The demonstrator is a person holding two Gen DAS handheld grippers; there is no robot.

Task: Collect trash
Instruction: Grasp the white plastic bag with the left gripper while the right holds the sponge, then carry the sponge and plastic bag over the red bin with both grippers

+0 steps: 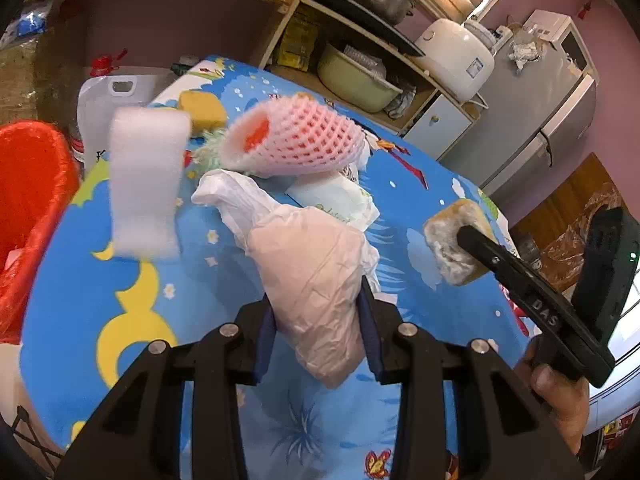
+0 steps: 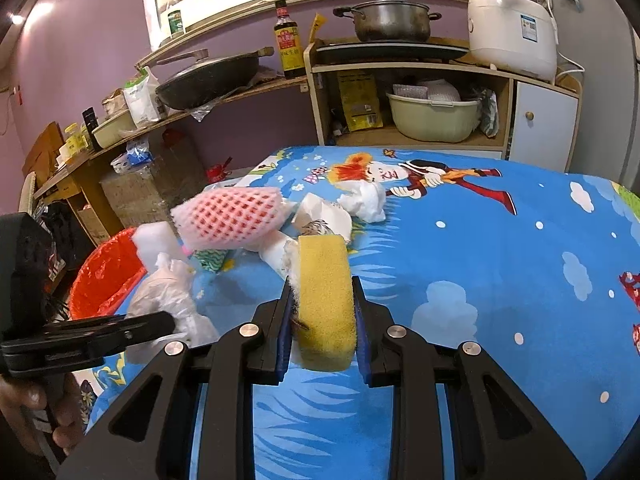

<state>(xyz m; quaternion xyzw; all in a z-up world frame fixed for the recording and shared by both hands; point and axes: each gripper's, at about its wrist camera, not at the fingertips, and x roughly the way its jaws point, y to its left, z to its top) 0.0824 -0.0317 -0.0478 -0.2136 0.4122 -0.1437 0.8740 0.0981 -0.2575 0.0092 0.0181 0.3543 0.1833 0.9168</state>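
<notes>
With both loads already pinched, coming move turns on red bin (image 1: pixel 28 216). Left hand-held gripper (image 1: pixel 318 320) clamped on crumpled plastic bag (image 1: pixel 316 280), bag's long axis running away along fingers. Right hand-held gripper (image 2: pixel 322 312) squeezing yellow sponge (image 2: pixel 326 300), long axis likewise forward. Bin off counter (image 2: pixel 480 280) edge, to left of both; left one judged nearer. White foam strip (image 1: pixel 146 184) and pink fruit net (image 1: pixel 300 136) lying between bag and bin, near counter's left edge.
</notes>
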